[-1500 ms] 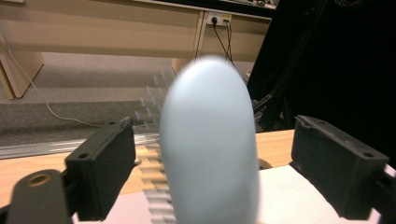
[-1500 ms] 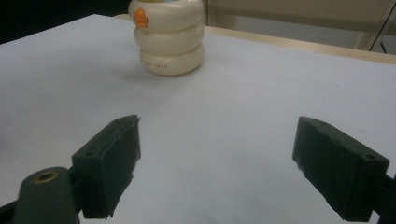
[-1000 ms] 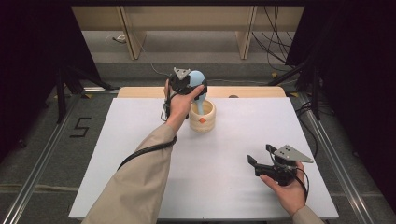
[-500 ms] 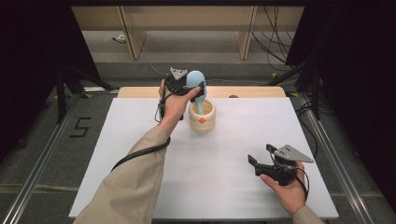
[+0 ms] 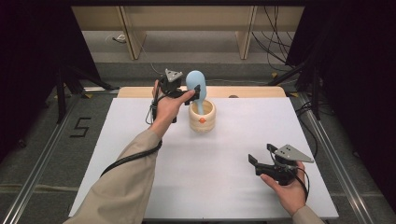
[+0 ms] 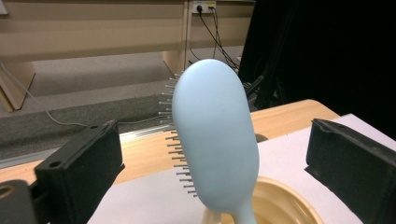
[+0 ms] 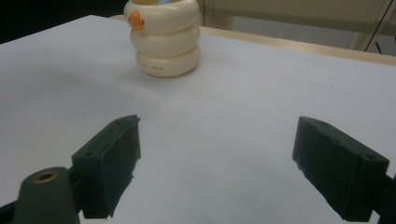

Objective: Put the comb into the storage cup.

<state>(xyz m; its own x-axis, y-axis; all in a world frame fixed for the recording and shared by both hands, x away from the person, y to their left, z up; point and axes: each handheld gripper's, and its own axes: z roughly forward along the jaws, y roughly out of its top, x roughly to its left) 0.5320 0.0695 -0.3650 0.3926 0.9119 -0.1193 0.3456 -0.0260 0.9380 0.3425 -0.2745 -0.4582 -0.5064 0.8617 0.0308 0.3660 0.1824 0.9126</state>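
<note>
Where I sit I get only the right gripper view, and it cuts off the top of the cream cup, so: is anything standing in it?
Observer: Yes. A light blue hairbrush stands handle-down in the cream cup, with its head well above the rim.
Operator: Is the left gripper gripping it?
Observer: No. The left gripper has a jaw on each side of the brush head with a gap on both sides. Its jaws have just been opening.
Operator: Which way do the bristles face?
Observer: In the left gripper view they point to the left, and the smooth back faces that camera.
</note>
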